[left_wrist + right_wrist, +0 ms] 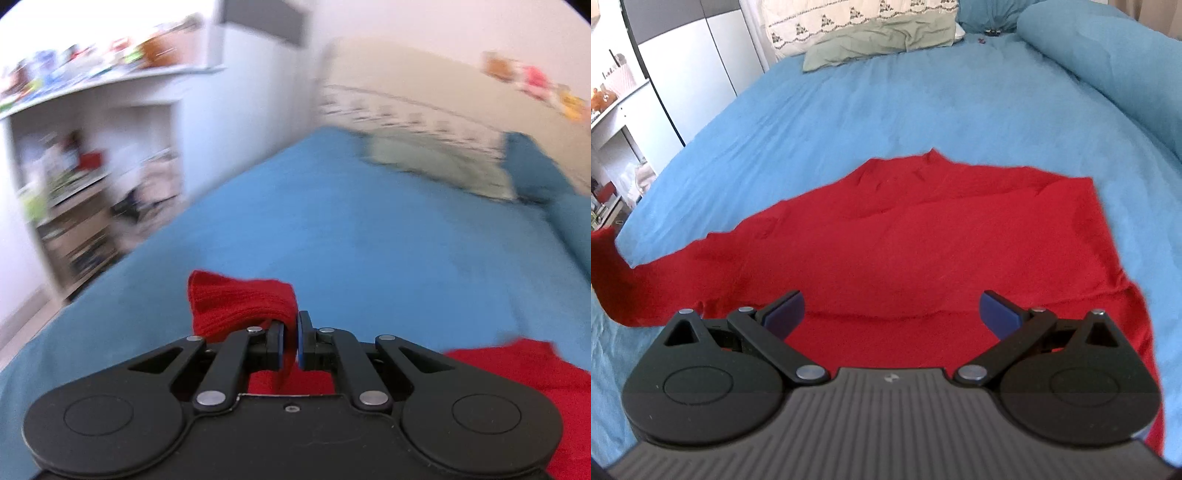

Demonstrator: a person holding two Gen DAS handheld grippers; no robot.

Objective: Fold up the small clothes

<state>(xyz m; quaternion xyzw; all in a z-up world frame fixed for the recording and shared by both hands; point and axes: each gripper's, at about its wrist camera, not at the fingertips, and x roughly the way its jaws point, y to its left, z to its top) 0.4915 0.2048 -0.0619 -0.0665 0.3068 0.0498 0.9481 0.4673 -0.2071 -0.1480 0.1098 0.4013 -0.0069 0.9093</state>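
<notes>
Fingers (pixel 281 341) of the left gripper (pixel 290 332) are black with blue pads, and they pinch a bit of the red sweater (pixel 923 240). What they hold is the ribbed cuff (pixel 240 302) of a sleeve, which sticks up in a soft lump above the bed (pixel 351 221). The knit there has thin lines running along it. More red cloth shows low on the right side of the left view.

On the right gripper (pixel 891 312) the fingers are spread wide with nothing between them. Their pads are dark blue and flat. This gripper hangs over the lower part of the sweater.

The sweater lies mostly flat on the bed, with a small point at its far edge and a few soft wrinkles. One sleeve (pixel 646 280) runs off to the left and curls up at the end.

The bed has a smooth blue sheet. At the far end sit a pale green pillow (pixel 882 40) and a cream one with a small print behind it. A rolled blue blanket (pixel 1108 66) lies along the right side.

Left of the bed stands a white shelf (pixel 92 155) full of blurry, bright things. A white and grey wardrobe (pixel 687 59) is close to it. The walls are pale.
</notes>
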